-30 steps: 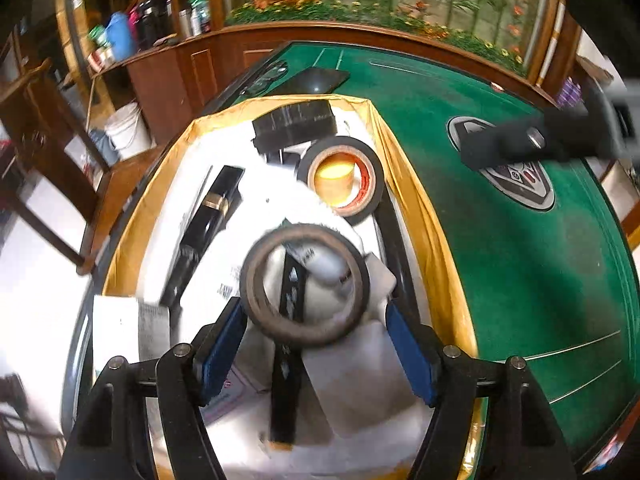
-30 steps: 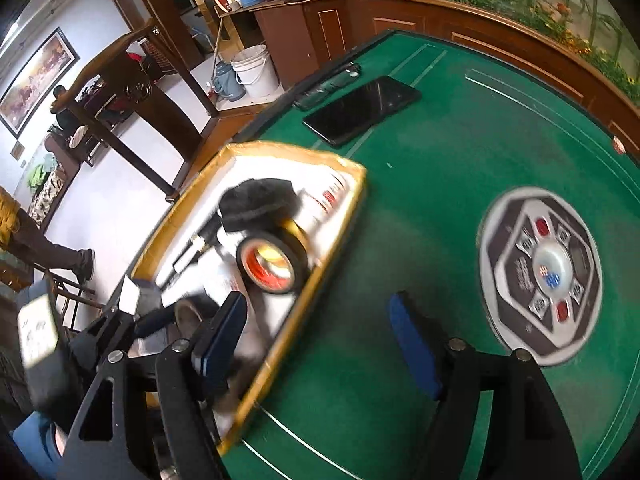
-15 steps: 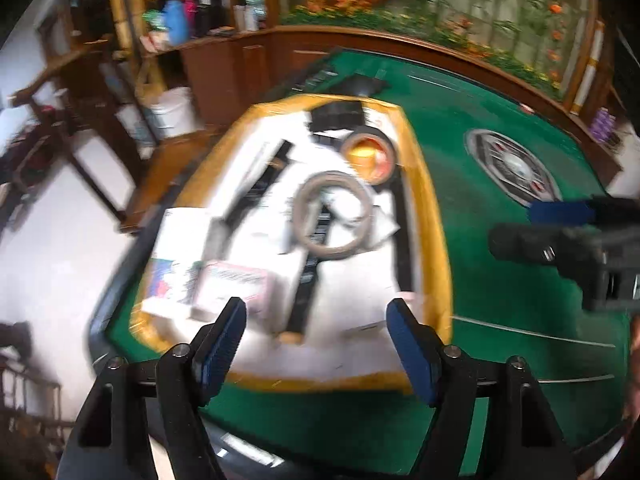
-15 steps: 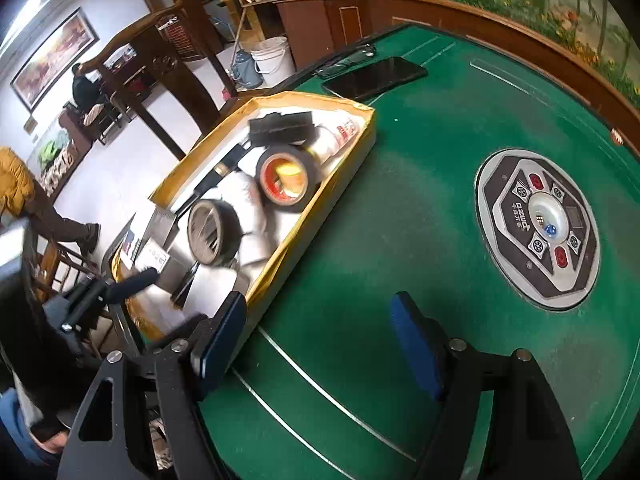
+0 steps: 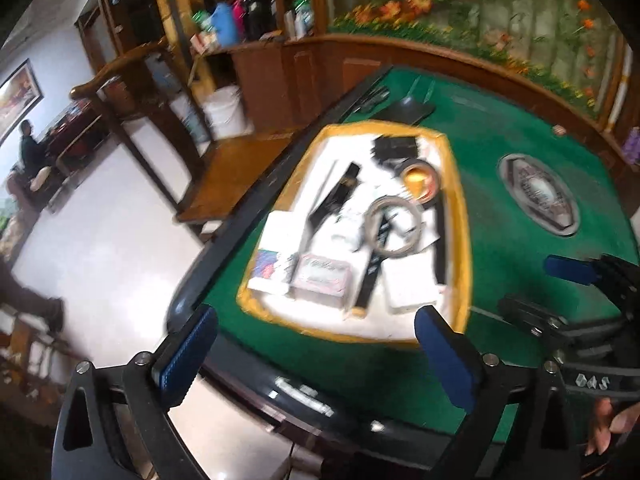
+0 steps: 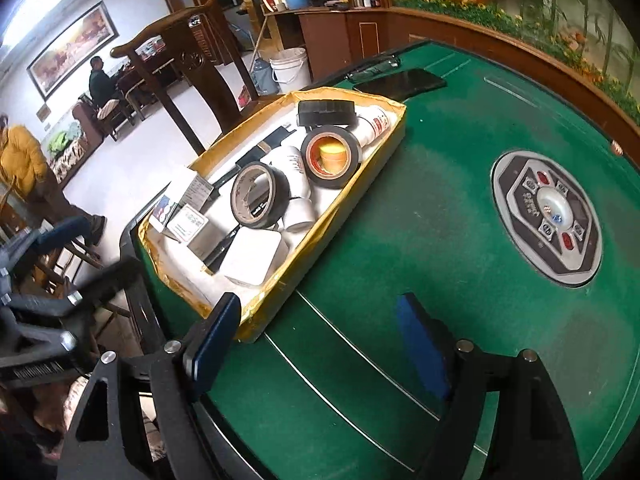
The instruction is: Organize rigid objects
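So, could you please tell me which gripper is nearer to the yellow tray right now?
Right. The right gripper has one finger just beside the yellow tray's near corner, over the green felt. The left gripper hangs further back, by the table's edge. Both are empty, jaws opening.

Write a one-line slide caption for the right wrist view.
Empty right gripper, jaws opening, above green table beside yellow-rimmed tray holding tape rolls, white cups and boxes.

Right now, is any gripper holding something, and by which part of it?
Nothing is held. The left gripper and the right gripper are both opening with nothing between the jaws; the tape roll lies in the box.
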Tool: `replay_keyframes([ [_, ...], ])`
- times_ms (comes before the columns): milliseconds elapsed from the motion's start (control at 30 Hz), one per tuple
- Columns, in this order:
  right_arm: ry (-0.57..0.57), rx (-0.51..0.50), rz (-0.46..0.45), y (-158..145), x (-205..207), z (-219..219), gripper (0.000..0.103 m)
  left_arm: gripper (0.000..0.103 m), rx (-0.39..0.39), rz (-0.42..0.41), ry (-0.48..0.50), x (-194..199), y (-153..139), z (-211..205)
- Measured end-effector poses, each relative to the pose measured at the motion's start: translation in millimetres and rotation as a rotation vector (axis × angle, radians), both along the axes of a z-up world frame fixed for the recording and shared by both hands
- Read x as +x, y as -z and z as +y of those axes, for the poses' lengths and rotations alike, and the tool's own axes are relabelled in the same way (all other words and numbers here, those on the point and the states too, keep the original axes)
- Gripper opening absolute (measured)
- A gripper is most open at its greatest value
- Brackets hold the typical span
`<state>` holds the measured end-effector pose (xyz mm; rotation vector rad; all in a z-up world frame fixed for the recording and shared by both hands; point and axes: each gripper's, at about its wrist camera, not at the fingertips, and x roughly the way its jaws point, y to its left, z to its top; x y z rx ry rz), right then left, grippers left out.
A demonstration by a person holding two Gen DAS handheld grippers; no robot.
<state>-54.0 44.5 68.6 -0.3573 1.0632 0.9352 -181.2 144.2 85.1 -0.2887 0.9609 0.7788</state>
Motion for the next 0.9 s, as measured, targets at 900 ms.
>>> replay_keyframes([
  [900, -0.118, 0.017, -0.204, -34, -29, -1, 0.088, 0.099, 0.121, -0.093, -0.156, -32, -36, 16],
])
